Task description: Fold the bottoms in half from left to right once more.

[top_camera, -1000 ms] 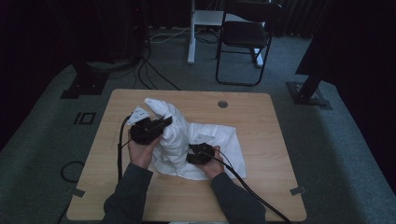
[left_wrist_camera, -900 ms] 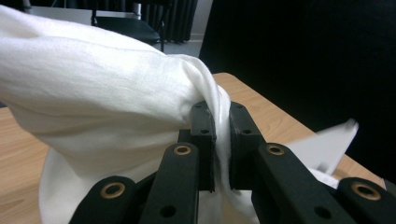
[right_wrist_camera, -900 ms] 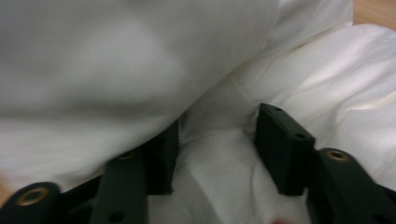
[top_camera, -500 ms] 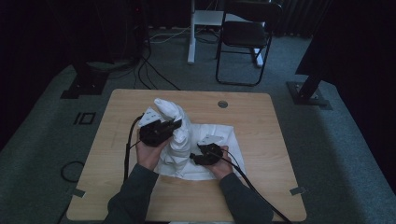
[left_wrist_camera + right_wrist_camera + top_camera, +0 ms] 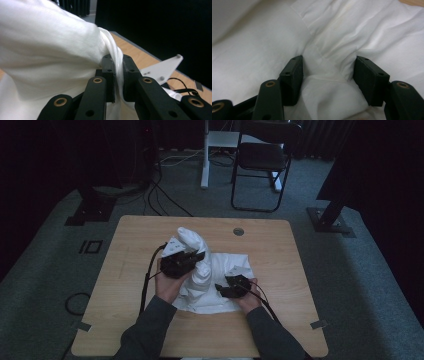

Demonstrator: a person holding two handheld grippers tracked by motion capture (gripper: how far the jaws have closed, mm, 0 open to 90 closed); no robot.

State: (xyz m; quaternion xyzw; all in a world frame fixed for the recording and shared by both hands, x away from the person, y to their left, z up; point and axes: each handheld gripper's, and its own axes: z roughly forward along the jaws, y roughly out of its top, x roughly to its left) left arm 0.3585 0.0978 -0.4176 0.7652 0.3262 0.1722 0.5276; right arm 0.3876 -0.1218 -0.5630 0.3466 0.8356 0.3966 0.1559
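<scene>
Left gripper view: left gripper (image 5: 117, 75) pinches fold of crumpled white cloth garment (image 5: 50, 50), lifted. Right gripper (image 5: 328, 75) jaws just opened wide, straddling low fabric ridge, pads not pressing.

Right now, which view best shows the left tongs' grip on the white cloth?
The left gripper view: the left tongs pinch a fold of white cloth between shut pads. The high view shows cloth lifted beside that hand; the right gripper view shows cloth between parted pads.
</scene>
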